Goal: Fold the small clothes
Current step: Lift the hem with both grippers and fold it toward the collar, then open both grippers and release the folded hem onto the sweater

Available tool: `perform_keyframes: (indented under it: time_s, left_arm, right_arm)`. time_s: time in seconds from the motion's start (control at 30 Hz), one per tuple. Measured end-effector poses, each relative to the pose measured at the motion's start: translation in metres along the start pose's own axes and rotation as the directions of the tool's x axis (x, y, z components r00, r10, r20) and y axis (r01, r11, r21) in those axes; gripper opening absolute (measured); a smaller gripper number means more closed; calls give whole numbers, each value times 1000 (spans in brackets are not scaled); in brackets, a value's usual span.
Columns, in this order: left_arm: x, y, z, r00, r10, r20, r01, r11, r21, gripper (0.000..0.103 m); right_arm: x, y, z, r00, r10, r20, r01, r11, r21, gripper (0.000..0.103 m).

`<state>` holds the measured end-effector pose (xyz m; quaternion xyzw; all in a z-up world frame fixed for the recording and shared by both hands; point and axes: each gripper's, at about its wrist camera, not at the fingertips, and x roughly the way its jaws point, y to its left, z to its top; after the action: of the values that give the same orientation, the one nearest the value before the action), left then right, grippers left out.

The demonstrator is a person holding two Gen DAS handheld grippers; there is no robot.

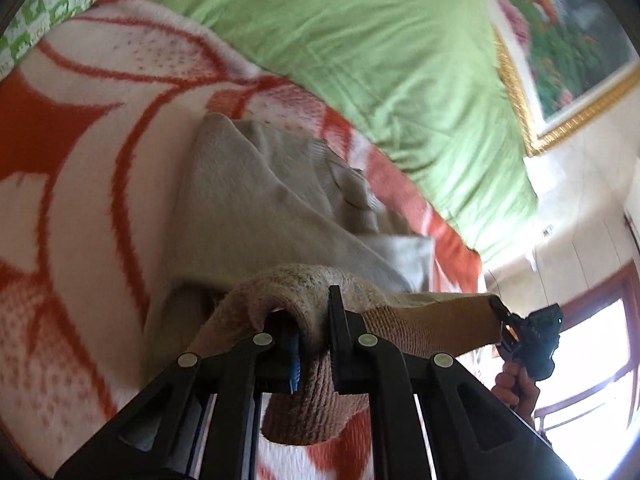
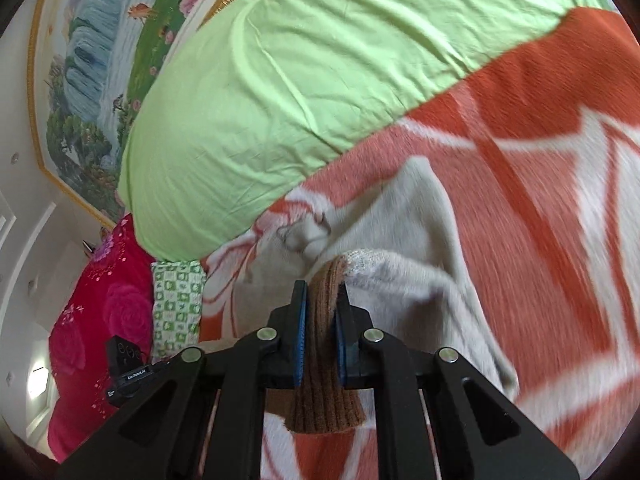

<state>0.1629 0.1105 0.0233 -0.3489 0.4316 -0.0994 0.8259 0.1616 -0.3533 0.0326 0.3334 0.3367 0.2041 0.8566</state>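
- Fingers of the left tool were pressed onto a bunched brown ribbed hem of the beige garment, which draped over and between them.
- From that grip the hem ran taut to the right, where the right tool, seen in the left wrist view, pinched its far end; a hand gripped that tool's handle.
- In the right wrist view the right tool had its blue pads closed on the same brown ribbed band, a length of it hanging below the fingers.
- The rest of the garment trailed down from the lifted hem and lay crumpled on the orange-and-white blanket covering the bed.
- A green quilt lay just beyond the garment, overlapping the blanket's far edge.
- A green-checked cloth and a pink floral cover sat at the left in the right wrist view.
- A gold-framed painting hung on the wall behind the bed.
- A window with a red-brown frame showed at the lower right of the left wrist view.
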Motion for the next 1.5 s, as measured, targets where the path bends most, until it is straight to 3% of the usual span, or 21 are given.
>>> perform_keyframes:
  time_s: [0.27, 0.4, 0.6, 0.77, 0.8, 0.83, 0.9, 0.93, 0.97, 1.1, 1.2, 1.27, 1.33, 1.43, 1.5]
  left_arm:
    - [75, 28, 54, 997, 73, -13, -74, 994, -86, 10]
    - [103, 45, 67, 992, 118, -31, -121, 987, -108, 10]
    - [118, 42, 83, 993, 115, -17, -116, 990, -80, 11]
    - [111, 46, 86, 997, 79, -26, -82, 992, -99, 15]
    - [106, 44, 84, 997, 69, -17, -70, 994, -83, 17]
    - [100, 41, 82, 998, 64, -8, -64, 996, -60, 20]
    - [89, 38, 77, 997, 74, 9, -74, 997, -29, 38]
    - [80, 38, 74, 995, 95, 33, -94, 995, -17, 59]
    - [73, 40, 72, 993, 103, 51, -103, 995, -13, 66]
    - [40, 52, 67, 988, 126, 89, -124, 992, -26, 64]
    - [29, 34, 46, 997, 70, 32, -72, 995, 73, 64]
    - [40, 15, 21, 997, 48, -62, -38, 987, 154, 64]
    - [66, -3, -9, 984, 40, -173, 0, 975, 224, 64]
    - [101, -21, -26, 971, 101, -218, -36, 958, 284, 64]
    - [126, -31, -21, 966, 79, -247, -6, 960, 282, 64]
  right_arm:
    - [76, -28, 41, 997, -63, -43, 64, 998, 28, 13]
    - [107, -46, 50, 987, -137, -80, 140, 990, 35, 13]
    - [125, -51, 64, 989, -132, -66, 134, 990, 34, 13]
    - [133, -64, 72, 986, -135, -95, 145, 984, 102, 23]
    - [127, -65, 73, 989, -129, -75, 137, 984, 117, 30]
    - [121, -66, 73, 991, -123, -53, 128, 984, 126, 41]
    - [104, -67, 74, 992, -124, -3, 123, 983, 136, 58]
    - [96, -68, 75, 991, -133, 21, 129, 982, 136, 64]
    - [88, -68, 75, 988, -145, 42, 139, 981, 135, 64]
    - [61, -67, 72, 990, -129, 54, 121, 985, 125, 64]
    - [48, -51, 56, 996, -79, 35, 78, 996, 47, 64]
    - [45, -35, 36, 999, -37, -14, 36, 998, -44, 64]
    - [52, -23, 15, 996, -20, -86, 10, 993, -117, 64]
    - [84, -10, -11, 972, -93, -216, 41, 972, -233, 58]
    - [105, -7, -10, 962, -130, -239, 63, 960, -272, 57]
